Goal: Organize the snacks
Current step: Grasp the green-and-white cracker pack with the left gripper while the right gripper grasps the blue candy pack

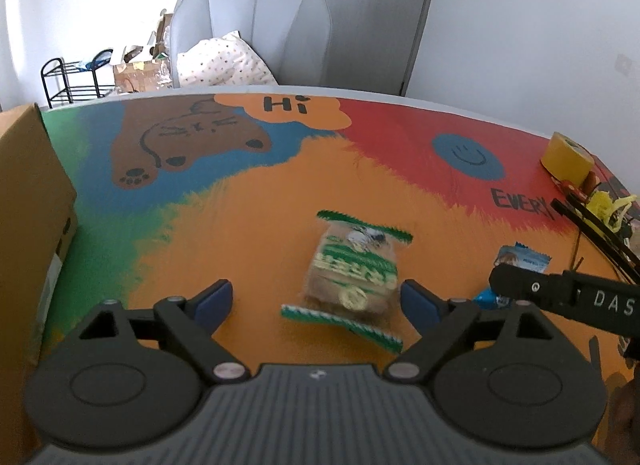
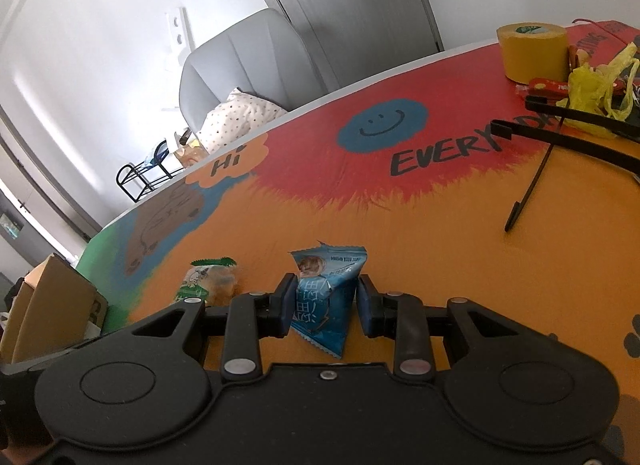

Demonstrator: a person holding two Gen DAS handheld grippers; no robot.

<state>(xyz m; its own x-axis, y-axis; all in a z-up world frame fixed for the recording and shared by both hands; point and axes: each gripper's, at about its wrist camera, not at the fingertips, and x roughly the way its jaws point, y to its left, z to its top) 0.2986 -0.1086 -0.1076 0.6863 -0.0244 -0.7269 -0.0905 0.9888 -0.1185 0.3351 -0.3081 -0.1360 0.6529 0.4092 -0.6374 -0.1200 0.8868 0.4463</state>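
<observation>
A green-and-clear snack packet (image 1: 352, 273) lies flat on the painted tabletop (image 1: 240, 225), slightly blurred. My left gripper (image 1: 316, 300) stands open around it, and the packet sits close by the right pad (image 1: 416, 301), far from the left one. In the right wrist view my right gripper (image 2: 326, 299) is shut on a blue snack packet (image 2: 324, 265), which stands upright between the pads just above the table. The green packet (image 2: 208, 281) shows to its left there. The right gripper's black finger (image 1: 520, 287) and the blue packet (image 1: 522, 259) appear at the right of the left wrist view.
An open cardboard box (image 1: 32, 217) stands at the table's left edge. At the far right lie a yellow tape roll (image 2: 532, 51), a crumpled yellow bag (image 2: 592, 85) and black cable ties (image 2: 560, 133). A grey chair (image 1: 256, 25) with a dotted cushion stands behind the table.
</observation>
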